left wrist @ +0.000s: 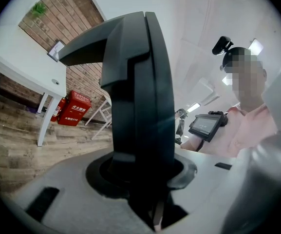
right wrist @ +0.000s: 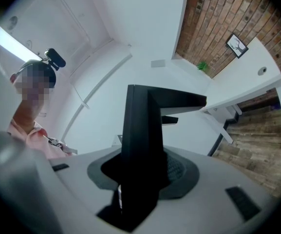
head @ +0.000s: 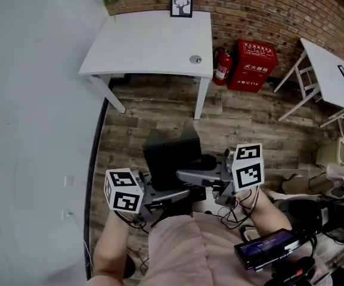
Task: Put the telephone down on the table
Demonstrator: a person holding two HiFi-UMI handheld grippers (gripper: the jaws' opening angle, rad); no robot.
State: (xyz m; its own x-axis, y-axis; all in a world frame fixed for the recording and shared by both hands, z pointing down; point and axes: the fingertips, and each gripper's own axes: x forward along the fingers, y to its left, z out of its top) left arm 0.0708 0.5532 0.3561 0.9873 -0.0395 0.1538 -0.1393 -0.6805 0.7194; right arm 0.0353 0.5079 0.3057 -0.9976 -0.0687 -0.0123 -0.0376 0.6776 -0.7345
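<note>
Wooden floor [head: 249, 121] lies under the telephone [head: 170, 152], well short of the white table [head: 154, 40]: left gripper [head: 167, 196] and right gripper [head: 197, 175] both clamp it (setting down not yet done).

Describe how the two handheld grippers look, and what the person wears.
Both the left gripper and the right gripper have pale grey bodies with darker pads. Each carries a white cube with black square markers. Thin black cables hang beneath them. The person wears a pink top.

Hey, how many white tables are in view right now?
2. The big table stands ahead against the brick wall; the right table stands at the picture's right edge. More may be out of frame.
</note>
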